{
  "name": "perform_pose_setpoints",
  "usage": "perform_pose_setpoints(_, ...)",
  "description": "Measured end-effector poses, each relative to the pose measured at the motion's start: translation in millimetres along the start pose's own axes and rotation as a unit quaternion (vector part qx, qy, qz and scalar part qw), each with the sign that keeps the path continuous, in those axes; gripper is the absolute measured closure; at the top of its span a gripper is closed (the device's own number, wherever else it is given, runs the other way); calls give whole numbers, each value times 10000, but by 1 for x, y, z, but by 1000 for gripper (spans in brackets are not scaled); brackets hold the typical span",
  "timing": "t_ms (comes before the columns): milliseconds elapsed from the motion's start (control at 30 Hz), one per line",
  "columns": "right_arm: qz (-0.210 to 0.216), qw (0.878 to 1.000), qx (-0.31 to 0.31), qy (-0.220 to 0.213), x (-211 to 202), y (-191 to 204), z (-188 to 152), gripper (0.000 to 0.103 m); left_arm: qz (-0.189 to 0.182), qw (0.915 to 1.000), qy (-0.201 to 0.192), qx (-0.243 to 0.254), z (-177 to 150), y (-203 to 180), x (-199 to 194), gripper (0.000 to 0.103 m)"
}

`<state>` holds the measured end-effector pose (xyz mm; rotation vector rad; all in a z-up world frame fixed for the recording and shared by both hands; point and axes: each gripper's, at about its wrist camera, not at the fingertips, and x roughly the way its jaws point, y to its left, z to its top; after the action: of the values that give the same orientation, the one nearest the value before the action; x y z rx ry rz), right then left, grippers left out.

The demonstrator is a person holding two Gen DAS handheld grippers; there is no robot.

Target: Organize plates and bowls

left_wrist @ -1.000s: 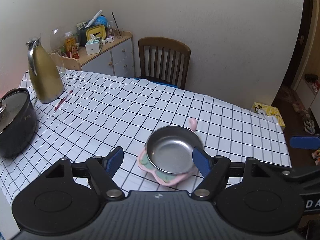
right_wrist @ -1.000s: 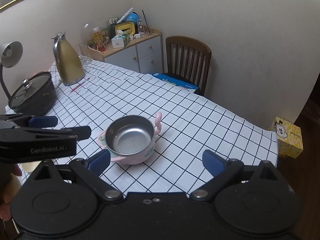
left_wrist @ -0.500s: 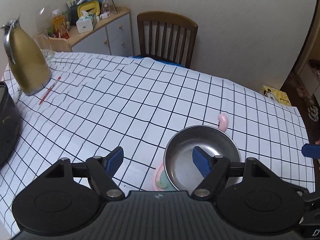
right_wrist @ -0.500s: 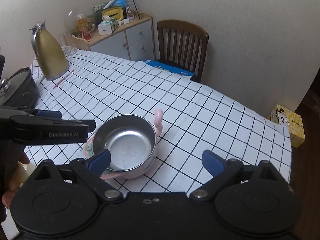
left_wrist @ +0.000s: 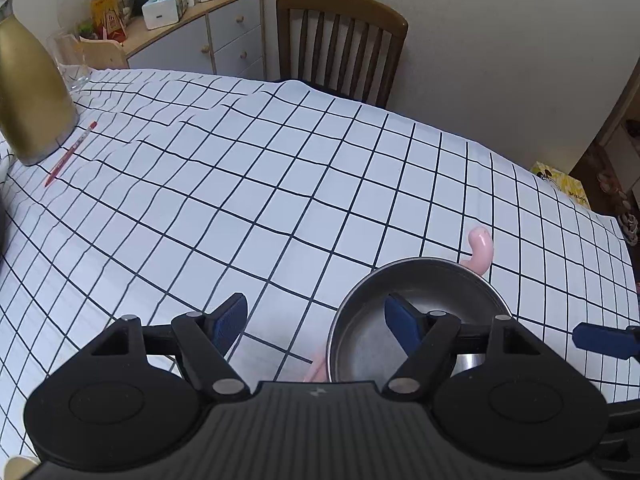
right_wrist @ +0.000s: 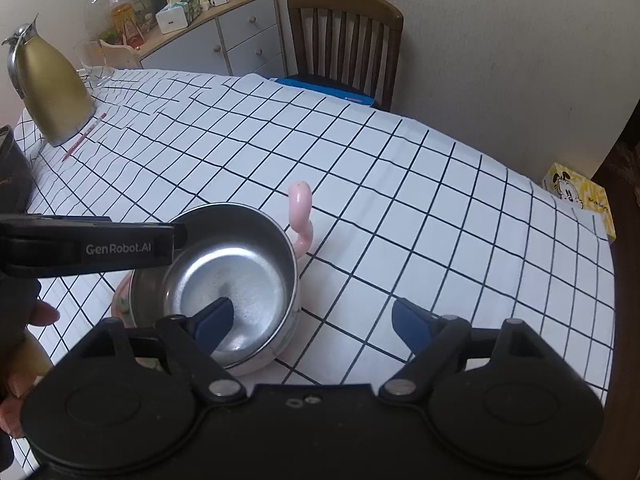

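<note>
A steel bowl [left_wrist: 416, 300] [right_wrist: 236, 268] sits in a pink holder with a curled pink handle [left_wrist: 480, 250] [right_wrist: 301, 216] on the checked tablecloth. My left gripper [left_wrist: 316, 318] is open; its right finger is over the bowl's inside, its left finger outside the bowl's left rim. In the right wrist view the left gripper [right_wrist: 100, 246] reaches over the bowl's left rim. My right gripper [right_wrist: 312, 320] is open, its left finger over the bowl's inside, its right finger outside the right rim.
A gold thermos jug [right_wrist: 50, 84] and a red pen [right_wrist: 82, 138] stand at the far left, a dark pot [right_wrist: 12, 172] at the left edge. A wooden chair [right_wrist: 346, 40] and a cluttered cabinet [right_wrist: 224, 32] are behind the table. A yellow box [right_wrist: 580, 200] is at right.
Both grippers have come closer and lower over the bowl. Each now has one finger over the bowl's inside. The bowl has not moved.
</note>
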<state>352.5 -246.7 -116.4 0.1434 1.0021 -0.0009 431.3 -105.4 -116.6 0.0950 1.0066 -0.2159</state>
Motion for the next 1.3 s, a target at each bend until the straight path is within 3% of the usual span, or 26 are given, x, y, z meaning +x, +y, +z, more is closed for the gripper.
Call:
perform_pose_setpoints(100,35,10000,15,60,6,1,0,21,16,10000,51,-31,0,-1,6,29)
perform_pose_setpoints(133,48,10000,23,82,7,1,0,21,-18,10000,90,-24,-1,-1,8,37)
perform_pose_setpoints(300,113,9998,35,167,14,3,1,26,-50,9996,258,-49,-4,-1,16,57)
perform_pose_setpoints(400,162,9996,54,236,18,4,1,34,-100,9992,363,-156,-4,2,20,70)
perform_pose_setpoints(467,147,9995,57,263,20,5,1,46,-73,9992,366,-152,-4,2,21,72)
perform_pose_setpoints(633,149,9992,167,343,23,5,1,63,-138,9990,394,-165,-4,-1,20,86)
perform_pose_setpoints(667,141,9990,190,374,24,5,1,69,-130,9990,403,-156,-4,-2,20,86)
perform_pose_setpoints(933,157,9984,242,482,27,10,4,87,-103,9990,427,-107,-3,-5,17,90)
perform_pose_setpoints(1300,56,9985,163,528,25,9,4,92,-142,9984,546,-108,-15,-6,6,96)
